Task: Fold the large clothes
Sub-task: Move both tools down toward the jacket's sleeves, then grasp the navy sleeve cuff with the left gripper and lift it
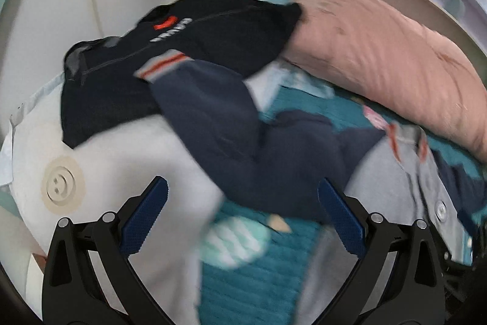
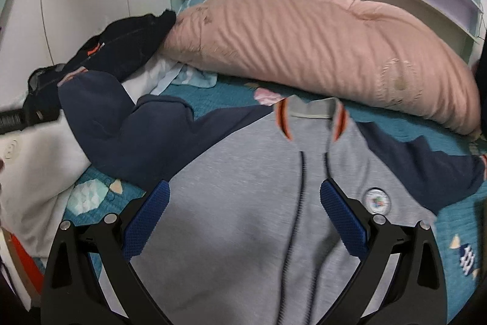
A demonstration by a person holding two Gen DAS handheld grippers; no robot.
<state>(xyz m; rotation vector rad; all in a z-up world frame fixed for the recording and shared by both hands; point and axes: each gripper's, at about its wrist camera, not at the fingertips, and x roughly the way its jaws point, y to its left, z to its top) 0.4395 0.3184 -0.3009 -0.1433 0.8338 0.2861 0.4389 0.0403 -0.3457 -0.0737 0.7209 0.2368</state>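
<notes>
Right wrist view — grey jacket [image 2: 243, 218] flat, collar toward pink pillow [image 2: 304, 44]; both hand-held grippers [image 2: 243, 221] [image 1: 242, 218] spread, empty.

Grey jacket [image 2: 243, 218] hem cut off by bottom edge; black top [image 1: 170, 57] logo too blurred to read.

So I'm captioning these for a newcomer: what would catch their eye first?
The grey zip-up jacket with navy sleeves spread flat on the teal quilted bedspread, filling the foreground. Behind it, the big ribbed pink pillow along the headboard, and the black garment with an orange logo at the back left.
</notes>
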